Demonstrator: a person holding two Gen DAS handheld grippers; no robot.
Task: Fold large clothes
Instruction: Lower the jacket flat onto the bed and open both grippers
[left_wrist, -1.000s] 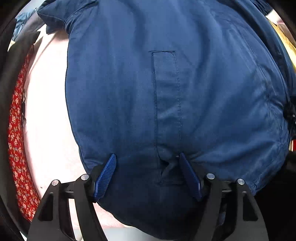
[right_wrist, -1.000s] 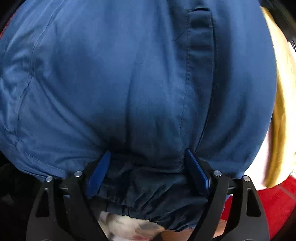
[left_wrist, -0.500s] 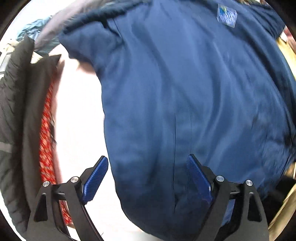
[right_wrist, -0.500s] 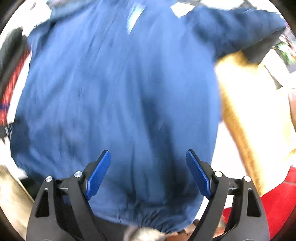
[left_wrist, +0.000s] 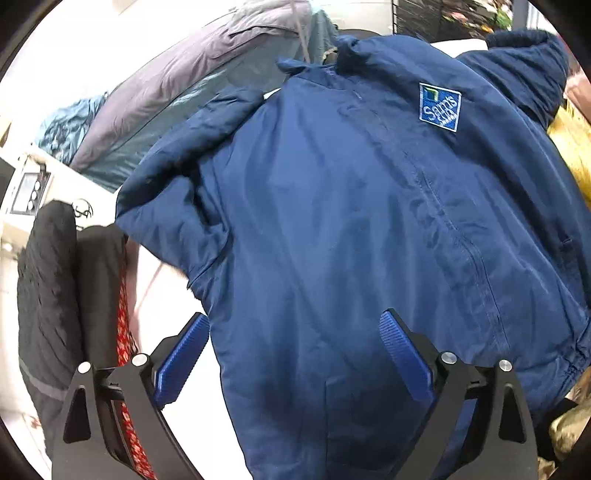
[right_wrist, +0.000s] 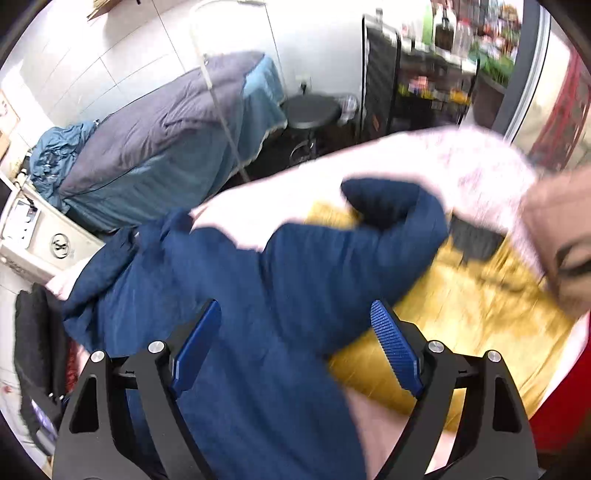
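A navy blue jacket (left_wrist: 351, 229) with a square blue chest patch (left_wrist: 440, 107) lies spread front-up on a pale pink surface (left_wrist: 155, 291), zipper closed, collar at the far end. My left gripper (left_wrist: 295, 350) is open and empty above the jacket's lower hem. My right gripper (right_wrist: 297, 338) is open and empty above the jacket's right side (right_wrist: 236, 295), near its sleeve (right_wrist: 388, 218). The right wrist view is blurred.
A black garment (left_wrist: 51, 295) and red patterned cloth (left_wrist: 123, 332) lie to the left. A yellow garment (right_wrist: 461, 306) and red cloth (right_wrist: 557, 413) lie to the right. A grey-teal covered bed (right_wrist: 177, 147), a black stool (right_wrist: 312, 110) and shelves (right_wrist: 424, 74) stand behind.
Both grippers have pulled up and back from the jacket hem, jaws widened. The whole jacket and the room behind have come into view.
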